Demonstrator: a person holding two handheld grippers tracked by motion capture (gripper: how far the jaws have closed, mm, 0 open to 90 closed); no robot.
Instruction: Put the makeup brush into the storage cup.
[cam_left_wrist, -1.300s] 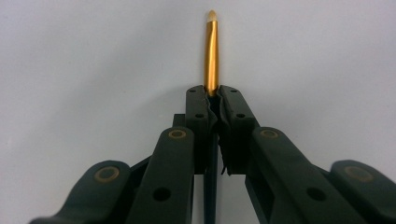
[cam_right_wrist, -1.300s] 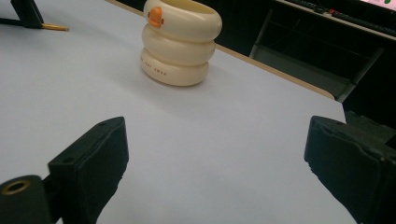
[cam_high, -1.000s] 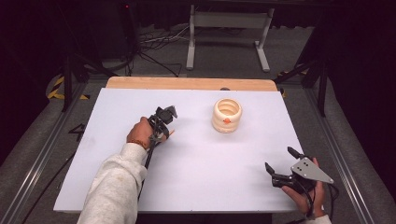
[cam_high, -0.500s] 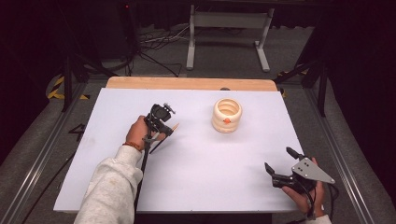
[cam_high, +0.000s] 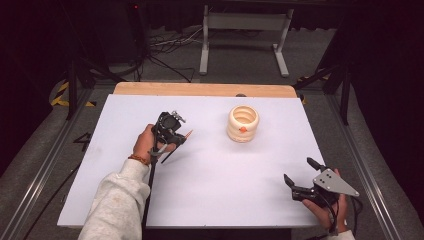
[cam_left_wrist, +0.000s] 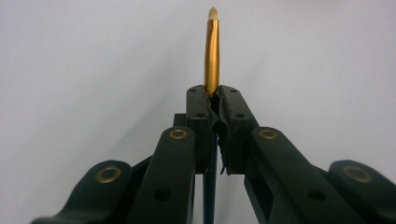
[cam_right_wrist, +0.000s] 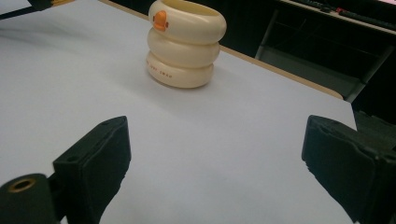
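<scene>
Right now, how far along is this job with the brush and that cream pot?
Done: the left gripper has the brush pinched between its jaws. In hand: it holds the brush above the white table, left of the cream holder. Left, as a guess: putting the brush into the holder. The right gripper sits open near the table's front right corner.

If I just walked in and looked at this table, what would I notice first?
Probably the cream ringed cup with a little orange spot, standing alone toward the far side of the white table. Next, the left gripper, left of the cup, pinching a thin gold brush that sticks out past its closed jaws. The right gripper sits wide open at the near right corner, holding nothing.
</scene>
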